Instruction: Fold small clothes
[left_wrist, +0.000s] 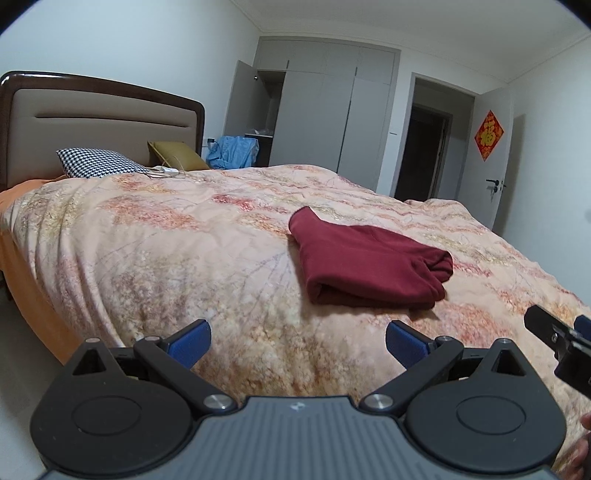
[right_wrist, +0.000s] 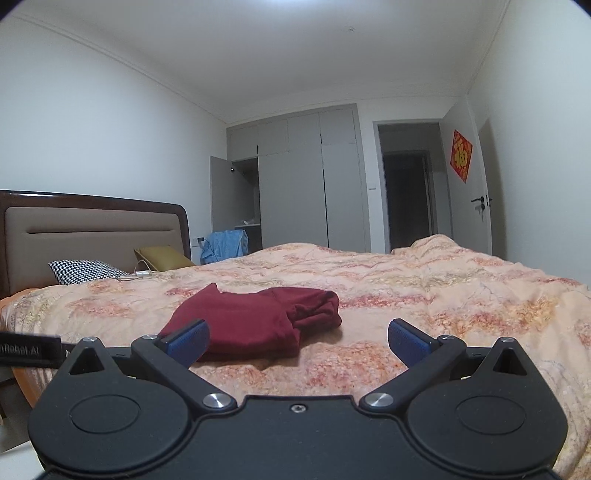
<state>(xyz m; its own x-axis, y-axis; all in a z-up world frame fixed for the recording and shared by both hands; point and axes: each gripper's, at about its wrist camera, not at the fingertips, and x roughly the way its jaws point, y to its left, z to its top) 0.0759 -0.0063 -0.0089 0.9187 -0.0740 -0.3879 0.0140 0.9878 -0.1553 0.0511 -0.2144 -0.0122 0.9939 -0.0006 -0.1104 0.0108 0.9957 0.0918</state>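
Since the red top (left_wrist: 369, 266) lies folded on the bed (left_wrist: 166, 240), the job looks done, and the left gripper (left_wrist: 297, 341) and right gripper (right_wrist: 298, 341) are both wide open, holding nothing.

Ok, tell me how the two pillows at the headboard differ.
The checked pillow has a black-and-white houndstooth pattern; the olive pillow is one plain colour. The checked pillow lies nearly flat on the bed, while the olive pillow is propped up against the headboard. The checked one sits further left, the olive one nearer the headboard's right end. Both rest at the head of the bed, beyond the quilt.
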